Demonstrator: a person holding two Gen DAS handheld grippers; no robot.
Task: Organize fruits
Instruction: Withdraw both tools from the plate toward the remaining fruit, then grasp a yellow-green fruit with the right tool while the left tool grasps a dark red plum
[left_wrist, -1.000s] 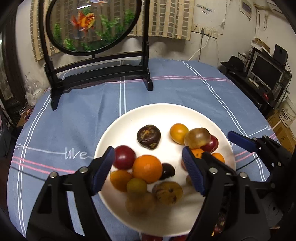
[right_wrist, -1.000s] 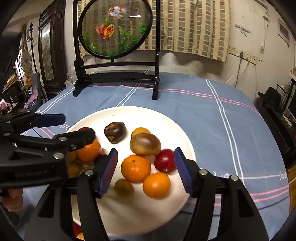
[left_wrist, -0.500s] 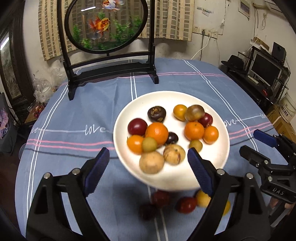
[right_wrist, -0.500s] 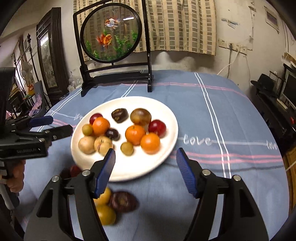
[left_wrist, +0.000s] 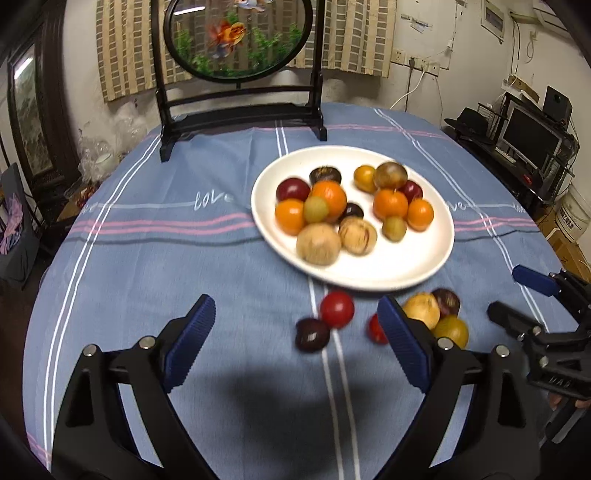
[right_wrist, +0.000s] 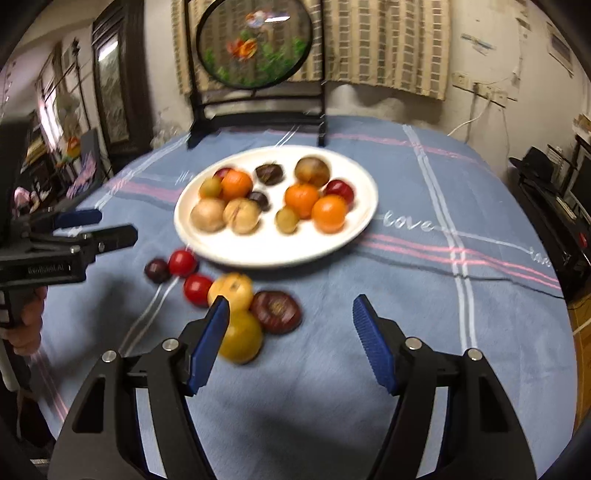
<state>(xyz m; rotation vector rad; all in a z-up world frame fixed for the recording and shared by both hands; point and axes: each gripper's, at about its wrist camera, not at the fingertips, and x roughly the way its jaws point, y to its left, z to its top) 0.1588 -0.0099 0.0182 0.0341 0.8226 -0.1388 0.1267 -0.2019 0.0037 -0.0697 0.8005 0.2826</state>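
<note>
Left wrist view: left gripper (left_wrist: 295, 334) fingers have just been opening, spread wide, holding nothing. White plate (left_wrist: 413, 273) of fruit at 1 o'clock; loose red tomato (left_wrist: 337, 308) beyond the fingertips.

Right wrist view: right gripper (right_wrist: 291, 334) fingers parted, empty; yellow fruit (right_wrist: 242, 339) at 9 o'clock on the table (right_wrist: 424, 295).

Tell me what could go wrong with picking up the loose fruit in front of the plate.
The loose fruits lie tightly clustered: the yellow fruit touches the dark purple one, so closing on one may push its neighbour rolling. The red fruit sits close to the white plate, whose rim a finger could bump.
</note>
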